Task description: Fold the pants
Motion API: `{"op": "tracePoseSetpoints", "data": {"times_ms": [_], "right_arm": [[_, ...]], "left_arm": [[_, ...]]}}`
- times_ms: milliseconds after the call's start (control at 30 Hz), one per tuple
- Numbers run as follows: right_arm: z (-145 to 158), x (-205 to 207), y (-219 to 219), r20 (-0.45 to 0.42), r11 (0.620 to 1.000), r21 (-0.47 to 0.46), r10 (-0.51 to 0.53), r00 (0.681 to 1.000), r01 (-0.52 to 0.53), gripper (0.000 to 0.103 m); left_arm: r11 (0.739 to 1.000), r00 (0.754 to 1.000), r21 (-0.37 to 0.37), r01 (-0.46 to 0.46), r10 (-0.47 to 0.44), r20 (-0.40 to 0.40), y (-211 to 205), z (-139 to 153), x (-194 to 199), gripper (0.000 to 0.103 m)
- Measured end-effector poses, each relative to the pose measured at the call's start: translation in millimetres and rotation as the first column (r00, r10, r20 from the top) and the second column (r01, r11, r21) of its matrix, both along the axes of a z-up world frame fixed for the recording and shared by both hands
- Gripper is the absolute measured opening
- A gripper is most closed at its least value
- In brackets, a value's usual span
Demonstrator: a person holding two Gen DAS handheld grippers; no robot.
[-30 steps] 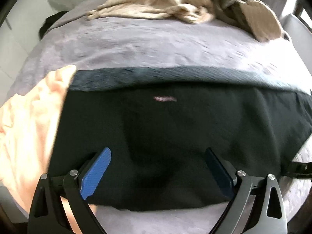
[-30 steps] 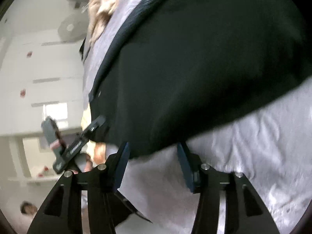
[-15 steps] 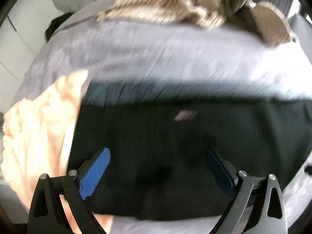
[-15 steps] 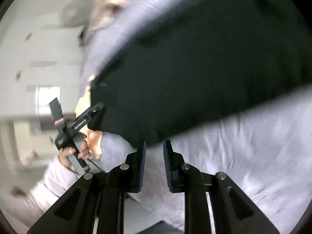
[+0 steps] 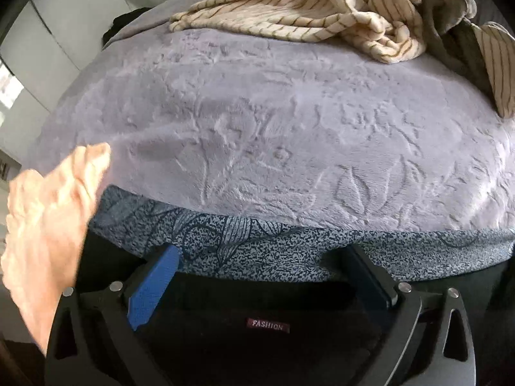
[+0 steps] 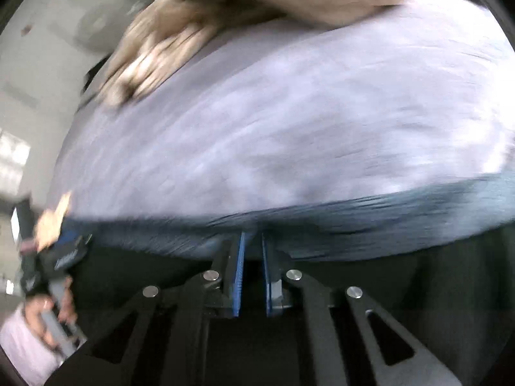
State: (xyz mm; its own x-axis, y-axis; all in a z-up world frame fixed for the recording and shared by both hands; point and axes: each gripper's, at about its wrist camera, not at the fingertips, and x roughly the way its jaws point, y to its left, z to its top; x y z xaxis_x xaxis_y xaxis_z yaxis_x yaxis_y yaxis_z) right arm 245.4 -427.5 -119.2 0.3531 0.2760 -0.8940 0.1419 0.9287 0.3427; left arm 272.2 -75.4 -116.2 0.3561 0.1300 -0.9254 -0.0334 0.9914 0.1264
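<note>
Black pants with a grey patterned waistband and a small red label reading FASHION lie on a lilac bedspread. My left gripper is open, its fingers straddling the waistband from above. In the blurred right wrist view my right gripper has its jaws almost together at the waistband of the pants. A narrow gap shows between the pads; whether cloth is pinched there is unclear.
A peach garment lies at the left beside the pants. Striped beige clothes are heaped at the far side of the bed, also blurred in the right wrist view. The left hand and gripper show at far left.
Both grippers have moved forward over the pants to the waistband. The right gripper's jaws closed from wide open to nearly together. The left gripper stayed open.
</note>
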Motion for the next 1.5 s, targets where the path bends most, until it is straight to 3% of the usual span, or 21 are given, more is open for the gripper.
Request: {"op": "tracePoseSetpoints", "data": {"times_ms": [67,100,167,233,300,433,567,667,700,733,833,900,967,1067,1233,1300,1333,1367,1400,1433,1500], "right_arm": [[12,-11,-27,-0.003,0.998,0.002,-0.061,0.998,0.061,0.017],[20,-22,-44,0.001,0.996,0.026,-0.086,0.996,0.086,0.026],[36,-44,-69,0.014,0.992,0.02,-0.126,0.992,0.125,0.052],[50,-77,-107,0.033,0.981,0.007,-0.196,0.98,0.196,0.054],[54,-99,-138,0.026,0.958,0.001,-0.285,0.958,0.285,0.054],[53,-162,-232,-0.005,0.861,0.009,-0.508,0.861,0.508,0.054],[39,-193,-288,-0.048,0.779,0.103,-0.617,0.785,0.619,0.054],[26,-198,-311,-0.072,0.741,0.214,-0.638,0.767,0.637,0.053],[21,-196,-316,-0.081,0.736,0.246,-0.633,0.77,0.63,0.046],[17,-192,-316,-0.089,0.74,0.273,-0.617,0.782,0.614,0.007],[23,-195,-313,-0.054,0.755,0.317,-0.59,0.805,0.575,0.007],[20,-205,-312,-0.077,0.761,0.308,-0.578,0.813,0.571,0.007],[12,-221,-314,-0.107,0.753,0.307,-0.58,0.807,0.582,0.019],[9,-241,-324,-0.105,0.707,0.358,-0.618,0.779,0.61,0.043],[-8,-233,-341,-0.119,0.637,0.449,-0.653,0.748,0.627,0.047],[-19,-229,-347,-0.162,0.59,0.468,-0.675,0.72,0.658,0.042],[-20,-226,-348,-0.183,0.572,0.482,-0.675,0.715,0.664,0.013],[-14,-225,-348,-0.179,0.568,0.504,-0.668,0.722,0.651,0.013],[1,-225,-347,-0.123,0.598,0.512,-0.659,0.742,0.616,0.013],[16,-226,-345,-0.069,0.648,0.494,-0.635,0.77,0.579,0.013],[19,-225,-341,-0.04,0.743,0.387,-0.577,0.816,0.545,0.014]], "left_arm": [[1.0,1.0,-0.005,0.026,-0.025,0.007,-6,16,-2,0.103],[0.999,0.999,-0.018,0.045,-0.044,0.014,-11,24,-7,0.103],[0.994,0.995,-0.053,0.098,-0.097,0.03,-31,41,-20,0.103],[0.979,0.983,-0.087,0.184,-0.181,0.044,-67,54,-35,0.103],[0.964,0.97,-0.116,0.241,-0.236,0.053,-101,60,-48,0.103],[0.926,0.953,-0.239,0.294,-0.304,-0.006,-180,42,-67,0.103],[0.931,0.942,-0.221,0.292,-0.319,-0.102,-217,8,-81,0.103],[0.936,0.939,-0.166,0.31,-0.329,-0.104,-224,2,-90,0.103],[0.937,0.938,-0.166,0.308,-0.328,-0.109,-224,3,-90,0.103],[0.939,0.94,-0.175,0.297,-0.319,-0.121,-222,4,-89,0.103],[0.94,0.938,-0.176,0.293,-0.318,-0.138,-220,4,-90,0.103],[0.937,0.933,-0.164,0.308,-0.331,-0.144,-219,2,-89,0.103],[0.936,0.928,-0.145,0.322,-0.342,-0.145,-222,1,-93,0.103],[0.939,0.93,-0.141,0.315,-0.335,-0.154,-224,0,-91,0.103],[0.94,0.93,-0.126,0.316,-0.333,-0.152,-232,-8,-89,0.103],[0.941,0.931,-0.124,0.314,-0.331,-0.155,-234,-10,-88,0.103],[0.943,0.932,-0.124,0.309,-0.327,-0.159,-234,-10,-88,0.103],[0.943,0.932,-0.128,0.306,-0.324,-0.161,-234,-9,-89,0.103],[0.943,0.933,-0.132,0.304,-0.323,-0.16,-234,-10,-89,0.103],[0.942,0.933,-0.134,0.307,-0.325,-0.153,-235,-12,-90,0.103],[0.941,0.933,-0.129,0.313,-0.33,-0.146,-234,-17,-92,0.103]]}}
